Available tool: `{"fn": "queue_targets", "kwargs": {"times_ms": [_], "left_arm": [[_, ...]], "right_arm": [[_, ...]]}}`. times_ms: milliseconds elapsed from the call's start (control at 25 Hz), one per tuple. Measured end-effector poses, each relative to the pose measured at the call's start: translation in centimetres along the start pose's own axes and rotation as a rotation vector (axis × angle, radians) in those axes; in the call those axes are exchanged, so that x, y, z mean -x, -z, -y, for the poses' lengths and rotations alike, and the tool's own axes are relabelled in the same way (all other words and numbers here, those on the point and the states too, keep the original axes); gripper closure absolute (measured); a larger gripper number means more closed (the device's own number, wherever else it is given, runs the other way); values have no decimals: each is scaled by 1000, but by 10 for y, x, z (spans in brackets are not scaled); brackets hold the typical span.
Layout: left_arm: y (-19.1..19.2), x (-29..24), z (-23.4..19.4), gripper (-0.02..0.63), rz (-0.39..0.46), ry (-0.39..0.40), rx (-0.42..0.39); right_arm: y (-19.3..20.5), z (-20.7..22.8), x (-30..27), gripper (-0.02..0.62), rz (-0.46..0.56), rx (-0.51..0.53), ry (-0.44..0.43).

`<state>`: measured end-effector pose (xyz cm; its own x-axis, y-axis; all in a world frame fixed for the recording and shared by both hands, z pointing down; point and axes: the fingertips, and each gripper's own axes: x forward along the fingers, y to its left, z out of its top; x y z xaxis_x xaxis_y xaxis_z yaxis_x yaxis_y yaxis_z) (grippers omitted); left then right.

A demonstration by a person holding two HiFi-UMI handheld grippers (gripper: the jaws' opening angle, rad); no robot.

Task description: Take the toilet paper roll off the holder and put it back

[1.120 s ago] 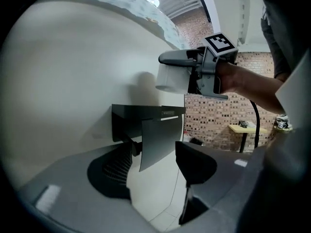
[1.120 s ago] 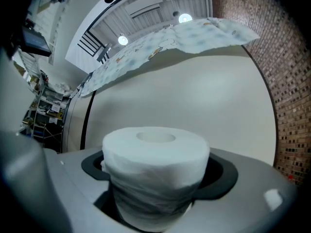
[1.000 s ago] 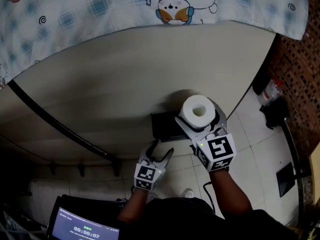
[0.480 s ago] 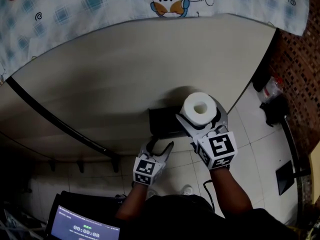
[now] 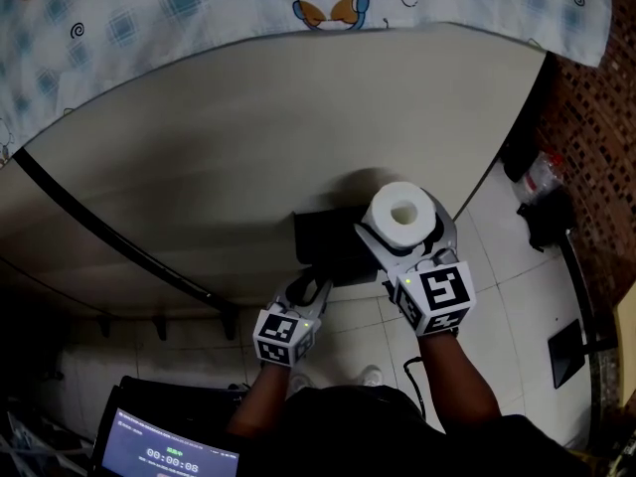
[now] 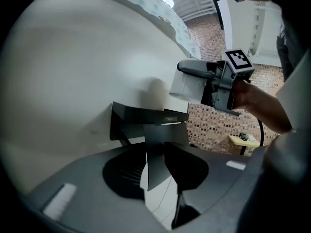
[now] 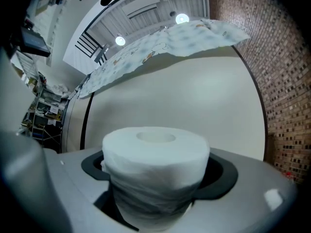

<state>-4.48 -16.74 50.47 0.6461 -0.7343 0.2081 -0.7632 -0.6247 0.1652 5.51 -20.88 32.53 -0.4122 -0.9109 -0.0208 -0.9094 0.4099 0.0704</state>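
Right gripper (image 5: pixel 404 229): jaws wide, clamped on the toilet paper roll (image 7: pixel 155 164), which stands upright with its core hole facing up. Roll is at centre-right of the head view, off the black holder (image 5: pixel 323 246), up and right of it with a gap in the left gripper view.

Left gripper (image 5: pixel 309 288): jaws have just been closing and now pinch the holder's hanging front plate (image 6: pixel 158 159).

Holder is fixed to a cream wall panel (image 5: pixel 248 147). The panel's right edge runs just beside the roll. Tiled floor (image 5: pixel 517 296) lies open at lower right.
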Motion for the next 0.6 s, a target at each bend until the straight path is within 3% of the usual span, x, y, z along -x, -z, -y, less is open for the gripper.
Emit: {"fn": "queue_targets", "kwargs": {"times_ms": [400,600], "left_arm": [[-6,5,8,477,-59,69,138],[-11,8,8,491,-94,105,292]], "right_arm": [[-10,13,14,121,42,-24,-2],[-7,23,25,121,53,0,12]]}}
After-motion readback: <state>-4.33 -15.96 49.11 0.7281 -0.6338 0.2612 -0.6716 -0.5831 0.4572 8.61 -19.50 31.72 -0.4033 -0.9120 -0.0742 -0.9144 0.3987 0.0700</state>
